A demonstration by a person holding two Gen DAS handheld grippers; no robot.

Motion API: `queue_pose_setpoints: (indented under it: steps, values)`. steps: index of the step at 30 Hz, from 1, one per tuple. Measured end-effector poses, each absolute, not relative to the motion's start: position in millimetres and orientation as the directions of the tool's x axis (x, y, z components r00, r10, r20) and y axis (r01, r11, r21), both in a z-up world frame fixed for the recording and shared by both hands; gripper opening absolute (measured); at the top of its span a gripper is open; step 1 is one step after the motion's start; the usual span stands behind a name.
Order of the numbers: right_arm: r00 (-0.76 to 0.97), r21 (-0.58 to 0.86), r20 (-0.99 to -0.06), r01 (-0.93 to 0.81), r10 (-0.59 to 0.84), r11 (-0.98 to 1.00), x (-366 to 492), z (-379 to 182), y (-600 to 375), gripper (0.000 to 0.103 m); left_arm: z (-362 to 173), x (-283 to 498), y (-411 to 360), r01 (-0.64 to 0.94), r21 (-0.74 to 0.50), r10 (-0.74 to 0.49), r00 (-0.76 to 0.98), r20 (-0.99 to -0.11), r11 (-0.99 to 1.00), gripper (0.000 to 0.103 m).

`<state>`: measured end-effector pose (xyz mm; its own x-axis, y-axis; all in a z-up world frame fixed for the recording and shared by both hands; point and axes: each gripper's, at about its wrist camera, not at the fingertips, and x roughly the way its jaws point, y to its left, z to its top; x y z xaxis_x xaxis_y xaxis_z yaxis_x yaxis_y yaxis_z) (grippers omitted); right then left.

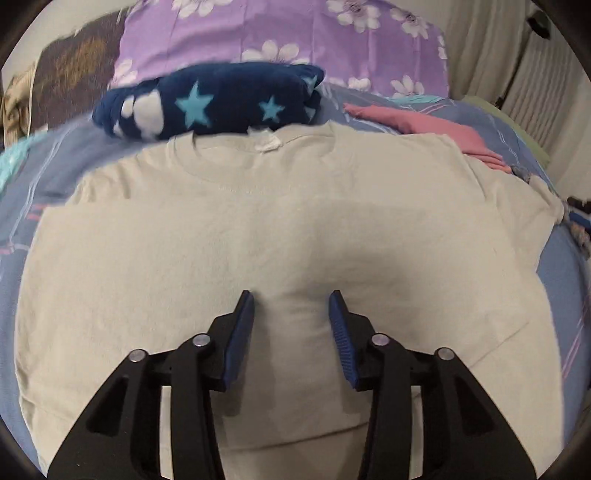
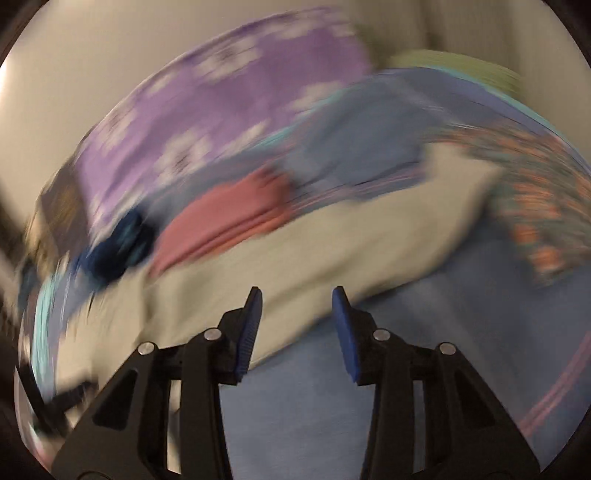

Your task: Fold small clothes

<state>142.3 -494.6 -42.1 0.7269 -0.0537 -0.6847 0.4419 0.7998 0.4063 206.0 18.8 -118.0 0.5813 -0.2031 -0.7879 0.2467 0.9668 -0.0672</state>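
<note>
Cream T-shirt lay spread flat on the bed, neck end away from the left wrist camera, white neck label showing at the collar. One short sleeve reached out toward the right of that view; the left shoulder edge sat on the blue striped bedsheet.

Left gripper was over the middle of the shirt body, pointing steeply down. Its jaws stood partly open with a clear gap; only flat cloth showed between the blue pads, and nothing was pinched. Whether the tips touched the fabric could not be told.

Beyond the collar, touching or just overlapping it, sat a folded navy fleece with pale blue stars. To its right lay a pink garment, its near edge beside the shirt's shoulder. A purple flowered pillow lay behind both, pale curtains at the far right.

Right wrist view was heavily smeared by motion. Right gripper was likewise partly open and empty, its tips over the shirt's edge where cream cloth met blue sheet. The pink garment and navy fleece were recognisable by colour only. A multicoloured patterned fabric sat at the right; its kind could not be told.
</note>
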Motion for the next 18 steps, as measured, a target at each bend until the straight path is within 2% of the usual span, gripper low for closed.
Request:
queue_pose_setpoints:
  steps: [4,7,10,11,12,13,16,18]
  values:
    - [0.704,0.475,-0.709,0.524,-0.045,0.707,153,-58,-571,0.042,-120,204,19,0.246,-0.058,-0.197,0.59,-0.783,0.968,0.047]
    - [0.686,0.467,-0.725,0.555,-0.061,0.688,174,-67,-578,0.05,-120,205,20,0.247,-0.067,-0.206,0.595,-0.777,0.967,0.047]
    - [0.669,0.453,-0.739,0.582,-0.08,0.675,193,-75,-576,0.051,-121,206,16,0.247,-0.062,-0.203,0.6,-0.774,0.967,0.048]
    - [0.656,0.43,-0.747,0.603,-0.11,0.672,197,-76,-574,0.044,-121,207,15,0.247,-0.064,-0.205,0.601,-0.773,0.967,0.048]
    - [0.663,0.432,-0.739,0.601,-0.118,0.673,199,-75,-573,0.015,-121,207,16,0.247,-0.069,-0.209,0.601,-0.771,0.966,0.048]
    - [0.684,0.459,-0.723,0.583,-0.1,0.67,203,-75,-573,0.003,-121,207,16,0.248,-0.074,-0.213,0.601,-0.77,0.966,0.048]
    - [0.758,0.534,-0.647,0.529,-0.084,0.659,201,-58,-559,0.002,-121,206,19,0.251,-0.1,-0.236,0.601,-0.763,0.963,0.05]
    - [0.824,0.545,-0.566,0.385,-0.012,0.745,204,-29,-516,0.002,-121,206,21,0.256,-0.117,-0.252,0.599,-0.76,0.96,0.053]
